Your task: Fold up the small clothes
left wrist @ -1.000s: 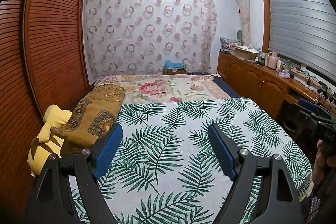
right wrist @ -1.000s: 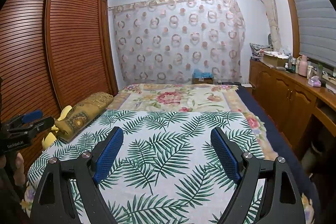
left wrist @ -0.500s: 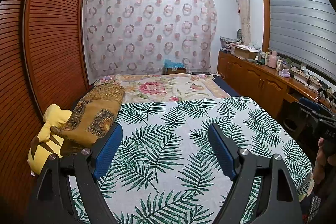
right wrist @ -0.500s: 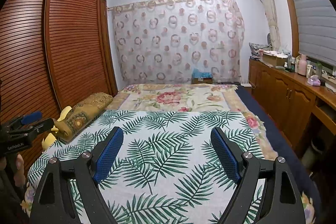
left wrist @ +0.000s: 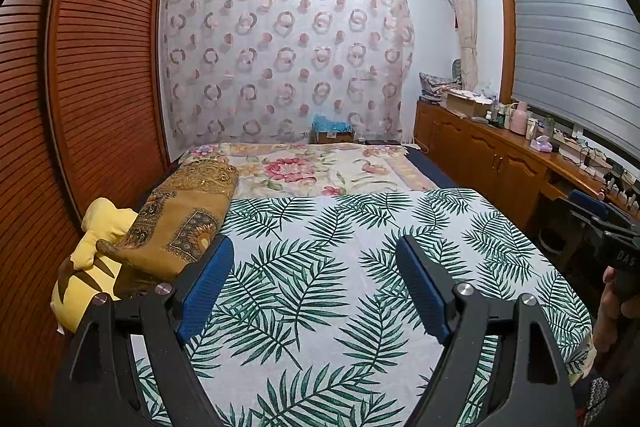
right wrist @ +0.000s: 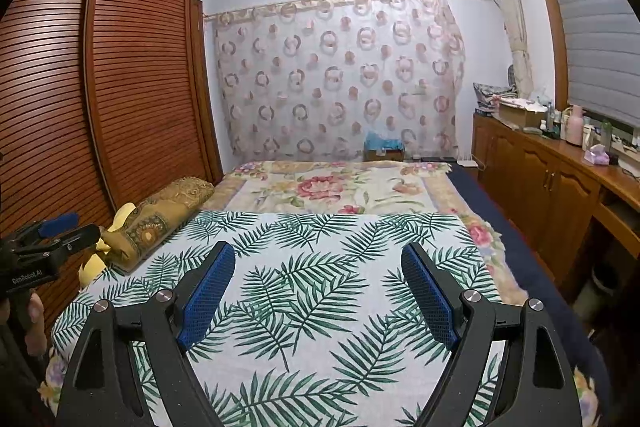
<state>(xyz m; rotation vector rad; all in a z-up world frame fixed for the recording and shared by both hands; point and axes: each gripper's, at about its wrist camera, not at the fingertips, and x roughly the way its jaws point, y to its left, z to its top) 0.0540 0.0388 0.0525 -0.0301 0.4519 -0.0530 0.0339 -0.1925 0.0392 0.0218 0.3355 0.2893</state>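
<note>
A white cloth printed with green palm leaves [left wrist: 320, 267] [right wrist: 320, 275] lies spread flat over the near half of a bed. No small garment shows on it in either view. My left gripper [left wrist: 314, 243] hovers above the cloth, open, with nothing between its blue pads. My right gripper [right wrist: 318, 247] is likewise open and empty over the cloth. Each gripper also appears in the other's view: the right gripper [left wrist: 592, 215] at the right edge, the left gripper [right wrist: 74, 227] at the left edge, each held by a hand.
A floral blanket [left wrist: 304, 167] covers the far half of the bed. A brown patterned pillow [left wrist: 184, 215] and a yellow plush toy [left wrist: 88, 259] lie along the left side by a slatted wooden wardrobe [left wrist: 100, 67]. Cluttered wooden cabinets [left wrist: 480, 155] run along the right.
</note>
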